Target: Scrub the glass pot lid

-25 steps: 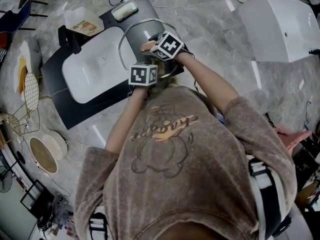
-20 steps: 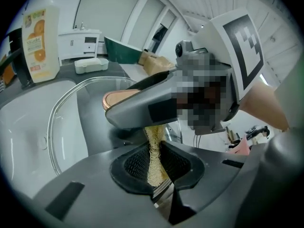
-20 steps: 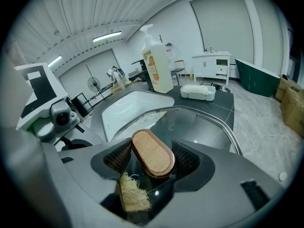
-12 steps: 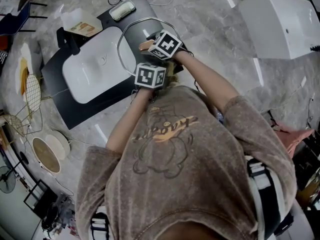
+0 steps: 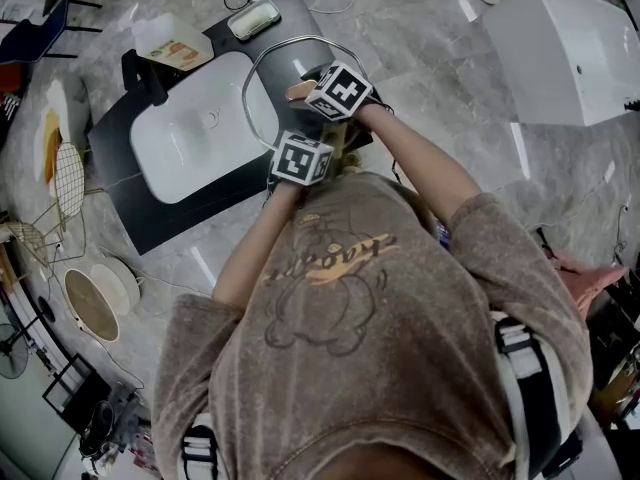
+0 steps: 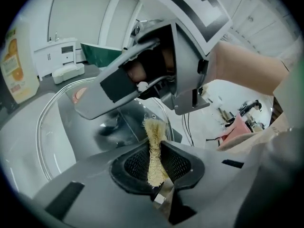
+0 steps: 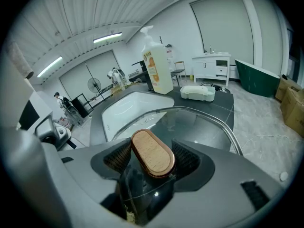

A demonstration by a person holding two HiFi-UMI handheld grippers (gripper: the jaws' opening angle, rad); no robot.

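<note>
My right gripper (image 7: 152, 159) is clamped on the wood-topped knob (image 7: 153, 148) of the glass pot lid (image 7: 204, 127), which I judge steadies the pane. My left gripper (image 6: 156, 164), shut tight on a strip of loofah scrubber (image 6: 152, 137), points the frayed end at the glass, ready to rub. Only the gripper views show these two holds, since the head view hides both behind the marker cubes (image 5: 303, 158). The head view alone shows the lid's rim reaching over the edge of the white sink (image 5: 190, 138) and the dark counter (image 5: 130, 218).
</note>
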